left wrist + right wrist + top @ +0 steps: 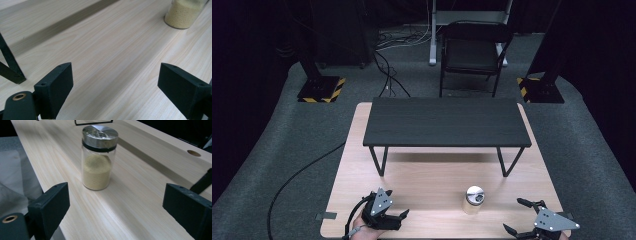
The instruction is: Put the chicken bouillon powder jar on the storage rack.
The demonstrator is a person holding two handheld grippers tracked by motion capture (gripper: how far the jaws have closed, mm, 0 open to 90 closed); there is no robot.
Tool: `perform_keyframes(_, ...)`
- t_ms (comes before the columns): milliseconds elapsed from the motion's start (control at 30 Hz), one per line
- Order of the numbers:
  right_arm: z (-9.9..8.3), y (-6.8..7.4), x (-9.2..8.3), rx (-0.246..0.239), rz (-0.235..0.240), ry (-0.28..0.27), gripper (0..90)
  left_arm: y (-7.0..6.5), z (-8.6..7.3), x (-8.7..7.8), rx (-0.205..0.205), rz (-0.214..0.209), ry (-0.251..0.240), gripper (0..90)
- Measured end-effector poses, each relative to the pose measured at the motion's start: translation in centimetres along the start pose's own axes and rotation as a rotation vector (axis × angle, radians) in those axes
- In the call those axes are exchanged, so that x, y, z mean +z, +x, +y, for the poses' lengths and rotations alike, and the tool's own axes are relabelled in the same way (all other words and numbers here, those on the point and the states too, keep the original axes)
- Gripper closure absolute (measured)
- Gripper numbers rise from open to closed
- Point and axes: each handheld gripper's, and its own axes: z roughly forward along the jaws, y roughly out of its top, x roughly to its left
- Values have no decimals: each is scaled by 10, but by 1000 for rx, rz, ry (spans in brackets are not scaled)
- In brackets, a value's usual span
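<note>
Flanking the spice jar (474, 200) at the table's (432, 172) six o'clock edge, I hold my left gripper (398, 216) at its nine and my right gripper (518, 216) at its three, jaws apart, probably poised to grab.

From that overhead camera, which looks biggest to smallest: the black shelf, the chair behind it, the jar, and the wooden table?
1. Wooden table
2. Black shelf
3. Chair, though it stands farther from the camera, so its real size is unsure
4. Jar
</note>
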Motion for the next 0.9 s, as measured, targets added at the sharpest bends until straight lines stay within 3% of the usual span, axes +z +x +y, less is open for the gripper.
perform_keyframes(467,41,0,42,-109,92,106,59,0,0,1,1,-3,3,129)
perform_keyframes(900,62,-4,82,-153,132,171,60,1,1,1,0,-6,6,129)
